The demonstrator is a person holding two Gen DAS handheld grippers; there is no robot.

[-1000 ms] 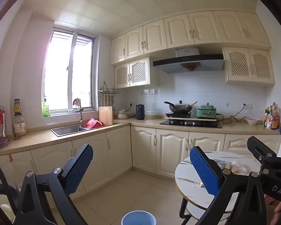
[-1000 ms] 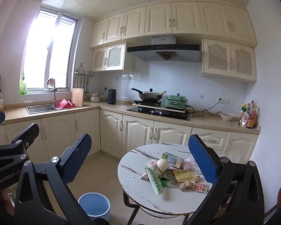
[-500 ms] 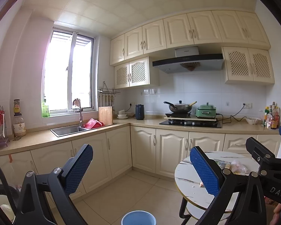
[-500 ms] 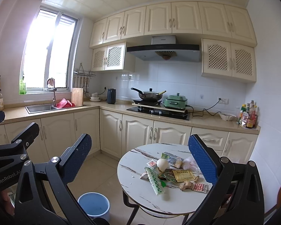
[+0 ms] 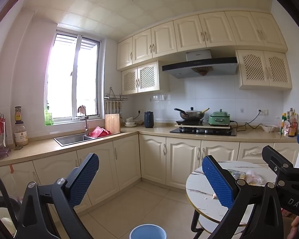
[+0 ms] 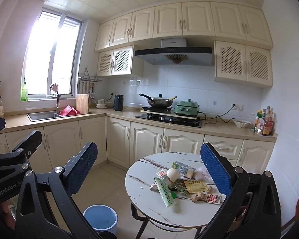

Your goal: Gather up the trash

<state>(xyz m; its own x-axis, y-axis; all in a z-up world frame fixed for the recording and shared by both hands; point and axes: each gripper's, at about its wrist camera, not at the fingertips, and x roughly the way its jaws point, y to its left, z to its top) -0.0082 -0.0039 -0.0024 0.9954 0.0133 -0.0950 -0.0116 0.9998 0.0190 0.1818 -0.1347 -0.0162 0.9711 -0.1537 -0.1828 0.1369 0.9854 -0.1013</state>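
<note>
Your left gripper (image 5: 149, 181) and right gripper (image 6: 159, 171) both hang in mid-air with fingers spread wide and nothing between them. The trash (image 6: 181, 185), wrappers, a white ball and a piece of ginger, lies heaped on the right half of the round table (image 6: 147, 199), the nearest packet close to the near edge. The blue bin (image 6: 100, 218) stands on the floor just left of the table's near-left edge. Open floor tiles (image 5: 145, 201) stretch between the table and the far cabinets (image 6: 145, 141).
</note>
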